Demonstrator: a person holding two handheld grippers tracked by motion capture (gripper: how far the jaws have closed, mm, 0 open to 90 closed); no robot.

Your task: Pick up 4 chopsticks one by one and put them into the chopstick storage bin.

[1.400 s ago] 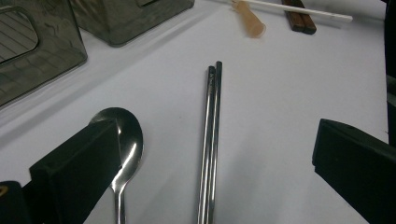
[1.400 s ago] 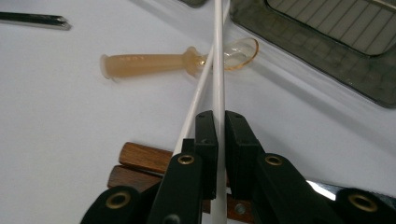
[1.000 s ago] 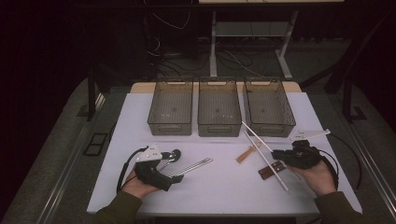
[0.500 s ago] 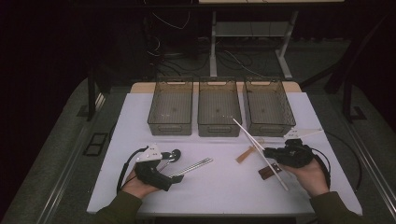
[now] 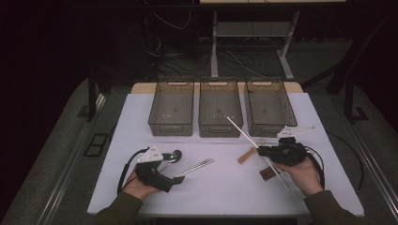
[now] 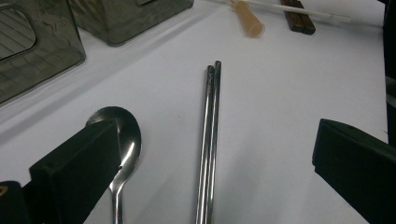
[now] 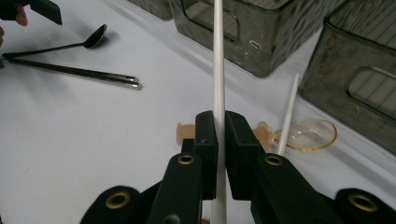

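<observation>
My right gripper (image 5: 262, 151) (image 7: 220, 121) is shut on a long white chopstick (image 5: 241, 130) (image 7: 218, 56), held off the table with its far tip slanting up toward the front of the middle bin (image 5: 219, 108). A second white chopstick (image 7: 288, 109) lies on the table beside an amber translucent spoon (image 7: 310, 135) (image 5: 246, 154). At the table's front left, my left gripper (image 5: 171, 171) (image 6: 212, 140) rests open. A pair of metal chopsticks (image 6: 208, 140) (image 5: 193, 167) lies between its jaws, untouched. A metal spoon (image 6: 122, 140) (image 5: 174, 154) lies by its left jaw.
Three smoky clear bins stand in a row at the back of the white table (image 5: 220, 187): left bin (image 5: 172, 108), middle one, right bin (image 5: 270, 107). A dark brown wooden piece (image 5: 267, 173) (image 6: 296, 11) lies near my right hand.
My right gripper has moved left with the white chopstick, whose far tip has swung left toward the middle bin. The left gripper has stayed put.
</observation>
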